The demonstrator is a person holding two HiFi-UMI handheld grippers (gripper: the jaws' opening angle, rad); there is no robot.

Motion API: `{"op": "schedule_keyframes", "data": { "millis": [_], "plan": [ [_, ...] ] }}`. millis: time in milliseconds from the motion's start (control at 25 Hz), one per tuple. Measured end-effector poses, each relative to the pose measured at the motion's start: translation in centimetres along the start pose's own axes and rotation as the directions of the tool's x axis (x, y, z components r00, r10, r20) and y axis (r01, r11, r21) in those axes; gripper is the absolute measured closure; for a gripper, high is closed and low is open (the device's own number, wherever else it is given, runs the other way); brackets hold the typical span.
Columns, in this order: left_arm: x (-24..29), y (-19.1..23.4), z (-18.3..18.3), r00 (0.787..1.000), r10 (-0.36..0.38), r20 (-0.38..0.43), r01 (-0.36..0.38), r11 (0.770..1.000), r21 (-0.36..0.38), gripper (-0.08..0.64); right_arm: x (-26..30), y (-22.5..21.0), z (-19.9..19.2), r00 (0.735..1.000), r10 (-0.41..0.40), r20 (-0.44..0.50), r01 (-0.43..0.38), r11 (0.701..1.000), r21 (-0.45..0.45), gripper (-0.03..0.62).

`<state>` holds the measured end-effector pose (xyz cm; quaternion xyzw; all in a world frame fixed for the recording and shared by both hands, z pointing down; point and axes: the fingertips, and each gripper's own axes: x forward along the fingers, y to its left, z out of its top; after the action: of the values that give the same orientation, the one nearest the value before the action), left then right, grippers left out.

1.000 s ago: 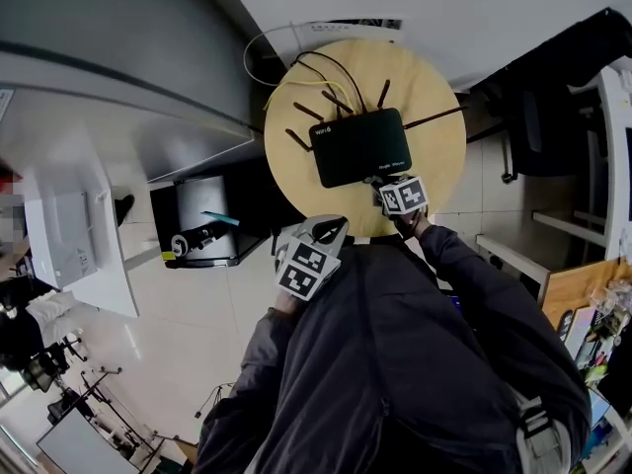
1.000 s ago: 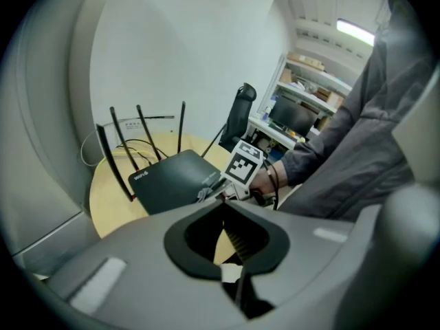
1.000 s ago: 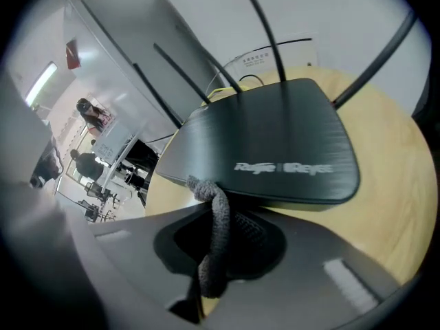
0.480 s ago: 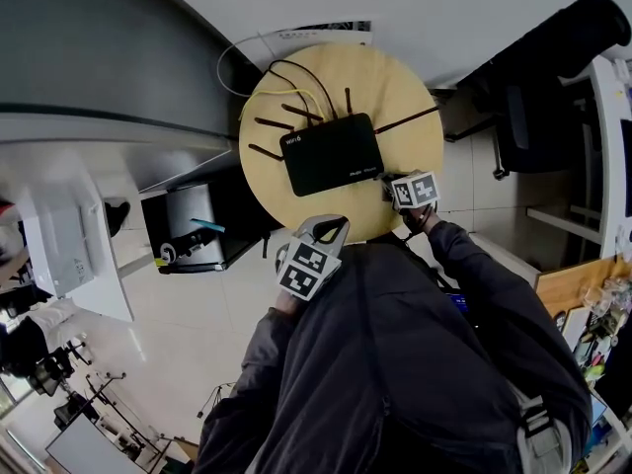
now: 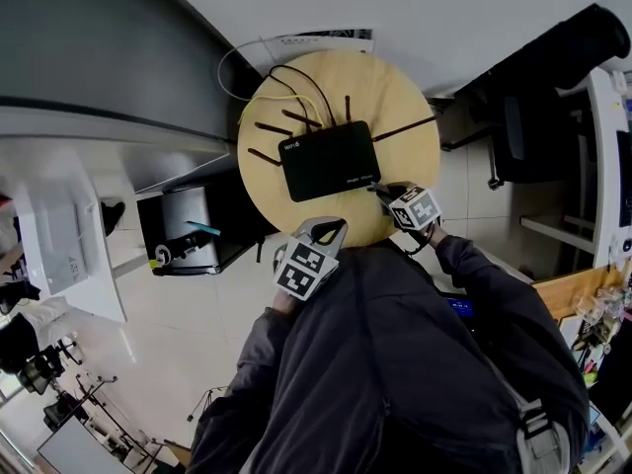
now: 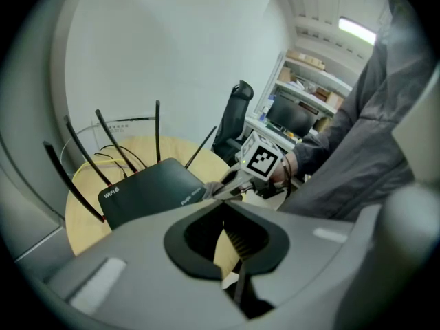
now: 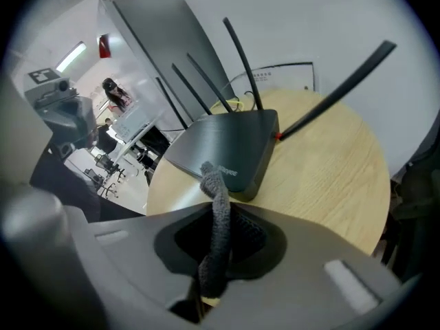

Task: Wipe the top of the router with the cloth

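The black router (image 5: 329,161) lies flat near the middle of the round wooden table (image 5: 400,97). Its thin antennas stand up along the far side and yellow and black cables (image 5: 296,79) trail off behind it. The dark grey cloth (image 7: 216,218) is pinched between the jaws of the right gripper (image 5: 388,195). A twisted strand of it sticks out ahead of them, and its tip reaches the router's near edge by the printed label, though whether it touches the casing cannot be told. The right arm is stretched forward from the body in a dark sleeve. Its gripper points in over the near right part of the table, just beside the router's near right corner and low to the tabletop. The left gripper (image 5: 327,231) is held back close to the body, at the near rim of the table and apart from the router. It is aimed toward the router, and its jaws are together with nothing between them. A black office chair (image 5: 533,117) stands on the floor to the right of the table
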<state>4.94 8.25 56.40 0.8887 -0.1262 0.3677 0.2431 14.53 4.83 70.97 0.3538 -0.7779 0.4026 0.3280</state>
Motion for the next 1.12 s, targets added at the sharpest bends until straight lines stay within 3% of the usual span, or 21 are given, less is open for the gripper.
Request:
{"op": "schedule_keyframes", "data": {
  "millis": [200, 440, 600, 1120],
  "plan": [
    [-0.8, 1.6, 0.4, 0.999, -0.002, 0.051, 0.0, 1.0, 0.025, 0.56, -4.1, 2.6, 3.1, 0.995, 0.029, 0.096, -0.018, 0.994, -0.112, 0.561],
    [-2.2, 3.0, -0.3, 0.999, -0.02, 0.047, 0.019, 1.0, 0.025, 0.56, -8.4, 6.3, 7.0, 0.974, 0.038, 0.223, 0.0, 0.986, -0.169, 0.561],
    [-2.5, 3.5, -0.7, 0.998, -0.035, 0.052, 0.033, 0.999, 0.034, 0.56, -9.4, 8.4, 8.1, 0.969, 0.033, 0.245, 0.023, 0.975, -0.222, 0.563],
    [-2.9, 4.0, -0.9, 0.995, -0.061, 0.083, 0.058, 0.998, 0.036, 0.56, -9.8, 10.8, 9.4, 0.968, 0.007, 0.252, 0.064, 0.96, -0.272, 0.563]
  ]
}}
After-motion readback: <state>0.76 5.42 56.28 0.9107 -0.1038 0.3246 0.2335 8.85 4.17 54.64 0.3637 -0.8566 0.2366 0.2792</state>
